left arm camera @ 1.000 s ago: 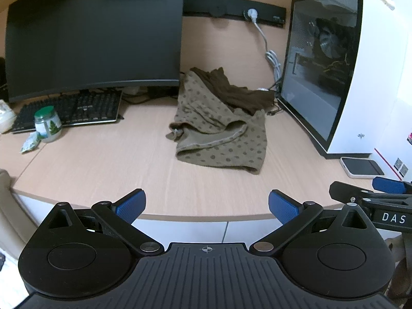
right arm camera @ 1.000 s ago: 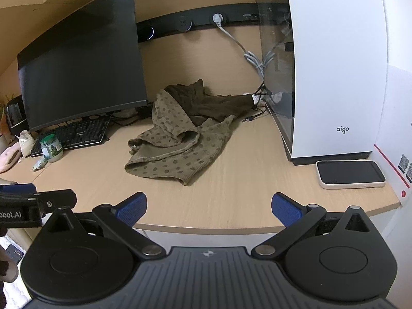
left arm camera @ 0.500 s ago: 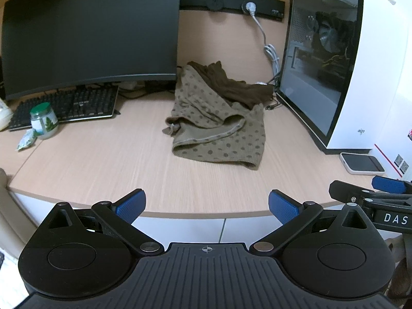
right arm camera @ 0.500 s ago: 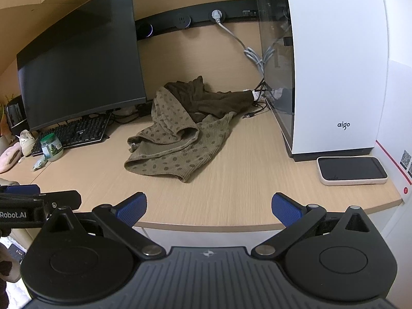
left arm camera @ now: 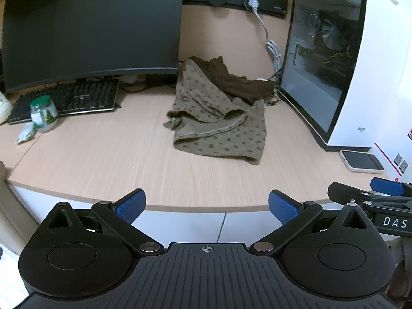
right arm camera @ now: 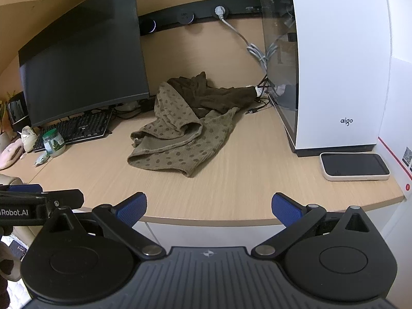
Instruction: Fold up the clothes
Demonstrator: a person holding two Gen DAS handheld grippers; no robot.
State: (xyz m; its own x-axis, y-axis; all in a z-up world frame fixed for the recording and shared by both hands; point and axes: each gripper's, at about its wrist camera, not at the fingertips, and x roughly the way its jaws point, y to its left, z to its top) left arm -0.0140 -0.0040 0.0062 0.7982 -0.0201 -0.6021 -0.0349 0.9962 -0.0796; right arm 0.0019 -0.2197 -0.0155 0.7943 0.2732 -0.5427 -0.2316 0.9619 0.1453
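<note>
While both grippers, left (left arm camera: 207, 202) and right (right arm camera: 209, 203), hang wide and empty off the desk (left arm camera: 108, 162) edge, two garments lie heaped mid-desk: a dotted one (left arm camera: 219, 126) under a brown one (left arm camera: 237, 83); a pinch may lift both, or drag the cables (right arm camera: 260, 95) touching the brown; one phone (right arm camera: 354, 166), one jar (left arm camera: 44, 113).

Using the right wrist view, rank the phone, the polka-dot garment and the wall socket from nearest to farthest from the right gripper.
From the right gripper:
1. Phone, front right, beside the PC case.
2. Polka-dot garment, mid-desk, slightly left.
3. Wall socket, high on the back wall.
</note>
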